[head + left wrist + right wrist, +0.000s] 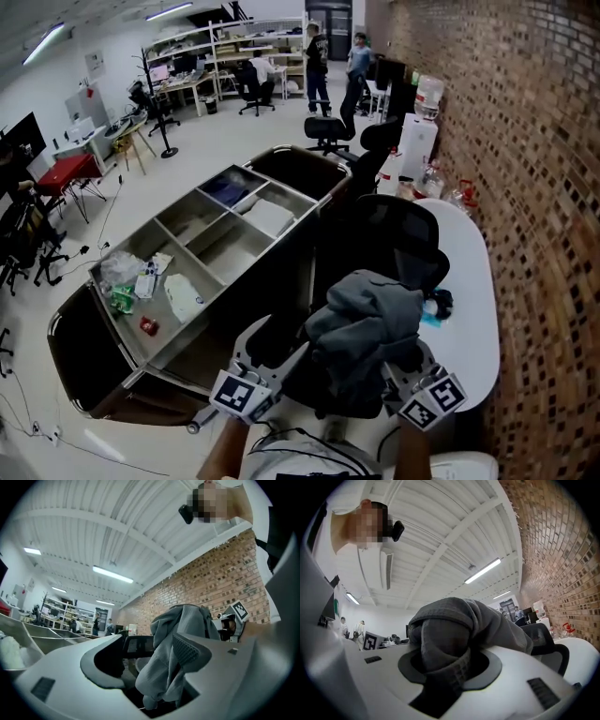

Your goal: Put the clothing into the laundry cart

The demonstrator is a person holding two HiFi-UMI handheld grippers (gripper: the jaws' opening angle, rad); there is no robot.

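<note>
The grey garment [366, 323] hangs bunched in the air between the two grippers, above the seat of a black office chair [398, 239]. The right gripper [403, 370] is clamped on it: in the right gripper view a thick fold of the cloth [459, 630] is pinched between the closed jaws [450, 663] and spills over them. The left gripper [272, 347] stands with its jaws apart; in the left gripper view the cloth [178, 653] hangs in the gap [152, 644] against the right-hand jaw only, clear of the other. The laundry cart [159, 221] lies just left of the left gripper, its divided top open upward. On the right, a white table [473, 309] and a brick wall [544, 187] close that side in, while bare floor [216, 131] spreads beyond the cart.
</note>
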